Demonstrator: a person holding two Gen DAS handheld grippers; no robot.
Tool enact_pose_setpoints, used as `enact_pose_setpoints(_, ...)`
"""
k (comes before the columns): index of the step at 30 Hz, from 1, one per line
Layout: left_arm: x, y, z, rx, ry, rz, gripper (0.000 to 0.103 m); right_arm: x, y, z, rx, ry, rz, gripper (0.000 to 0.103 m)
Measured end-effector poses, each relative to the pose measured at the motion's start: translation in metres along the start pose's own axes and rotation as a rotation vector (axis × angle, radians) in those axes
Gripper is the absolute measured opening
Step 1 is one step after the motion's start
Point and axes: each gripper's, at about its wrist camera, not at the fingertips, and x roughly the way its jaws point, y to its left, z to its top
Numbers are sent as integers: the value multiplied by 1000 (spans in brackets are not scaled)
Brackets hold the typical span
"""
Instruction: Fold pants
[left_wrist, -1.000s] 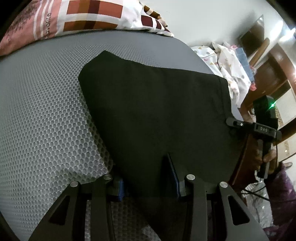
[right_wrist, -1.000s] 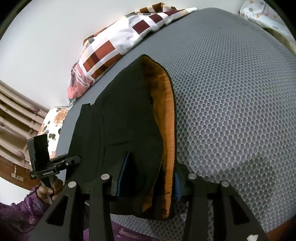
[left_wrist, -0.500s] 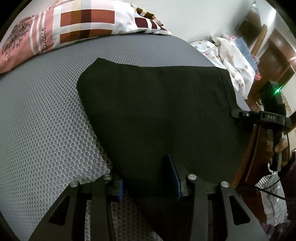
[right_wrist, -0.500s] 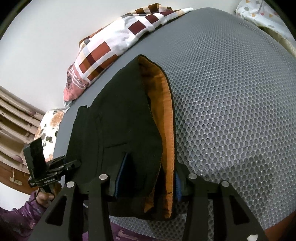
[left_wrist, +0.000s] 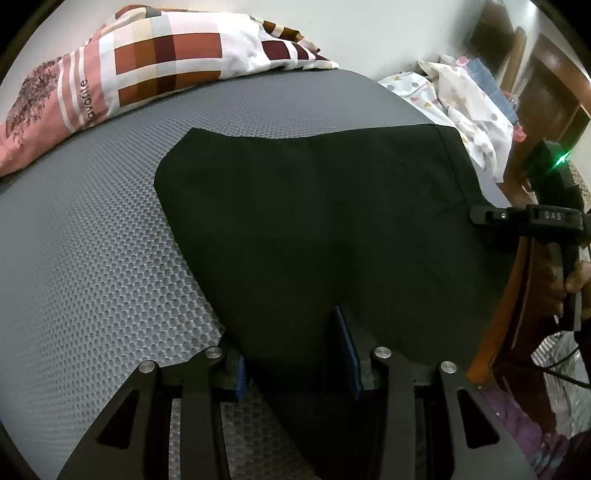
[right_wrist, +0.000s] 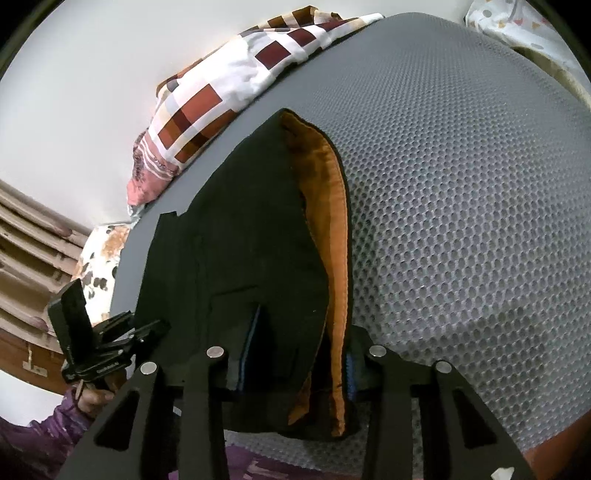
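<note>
Both my grippers tilt downward over the grey mesh mattress (left_wrist: 92, 258). Left gripper (left_wrist: 295, 354) clamps the black pants (left_wrist: 314, 221). Right gripper (right_wrist: 295, 354), jaws just closing, pinches their orange-lined edge (right_wrist: 338, 295).

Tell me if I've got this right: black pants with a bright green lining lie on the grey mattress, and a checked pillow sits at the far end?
Not quite. The pants have an orange lining, not green; the right wrist view shows it along their open edge. The rest holds: they lie on the grey mattress, with the checked pillow at the far end.
</note>
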Motion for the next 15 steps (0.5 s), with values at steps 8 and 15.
enact_pose_setpoints(8,-7,9,-3,24,9,41,41,7,14,-10,-18,23,24,33)
enact_pose_setpoints(15,-8,15,-4,16,14,31,41,12,17,-5,-22,41,-3,40)
